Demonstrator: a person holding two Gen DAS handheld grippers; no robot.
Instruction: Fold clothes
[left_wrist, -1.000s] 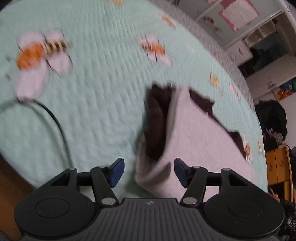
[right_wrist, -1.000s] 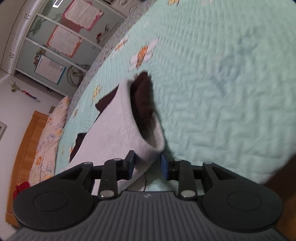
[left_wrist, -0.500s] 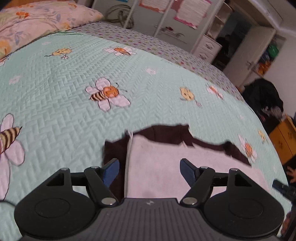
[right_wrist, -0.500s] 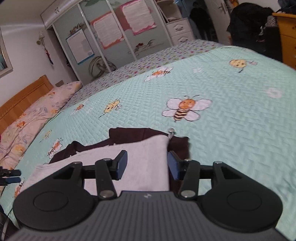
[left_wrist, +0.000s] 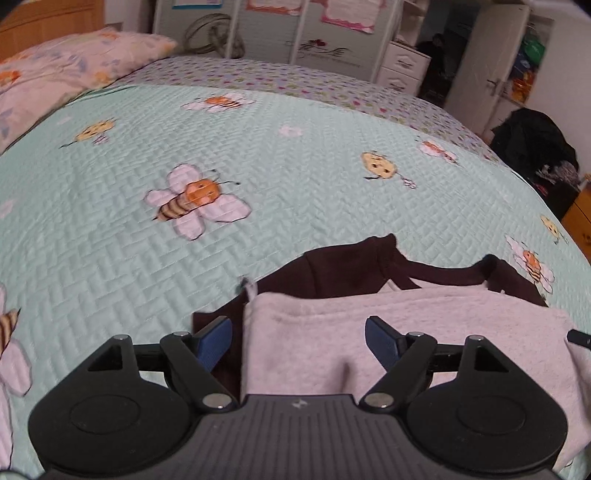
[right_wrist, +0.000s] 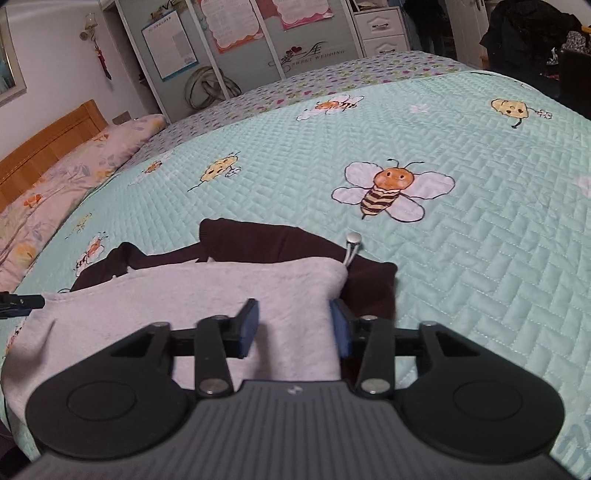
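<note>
nearest to us in the left wrist view, our left gripper (left_wrist: 298, 341) has its blue-padded jaws spread wide and opening further; the corner of the folded garment lies between them, but neither pad presses on it, so this claw is released. in the right wrist view, our right gripper (right_wrist: 293, 326) has its blue pads narrower and closing in, with the garment's other corner between them; the right pad meets the cloth's edge, the left pad sits against its surface, and we cannot tell whether they truly pinch it.

the task's thing is a dark brown sweatshirt with a pale grey fleecy lining (left_wrist: 388, 332), lying just ahead of both grippers on a mint green quilted bedspread printed with cartoon bees (left_wrist: 258, 166). its lower part is folded up so the pale lining faces us, with dark brown fabric showing beyond it. a white drawstring with a small round metal end (right_wrist: 354, 238) sticks out at the fold's right corner.

farther off lie a pink floral pillow (right_wrist: 74, 166), an orange wooden headboard (right_wrist: 48, 138), and pale wardrobe doors with pink-edged paper notices (right_wrist: 236, 26).
</note>
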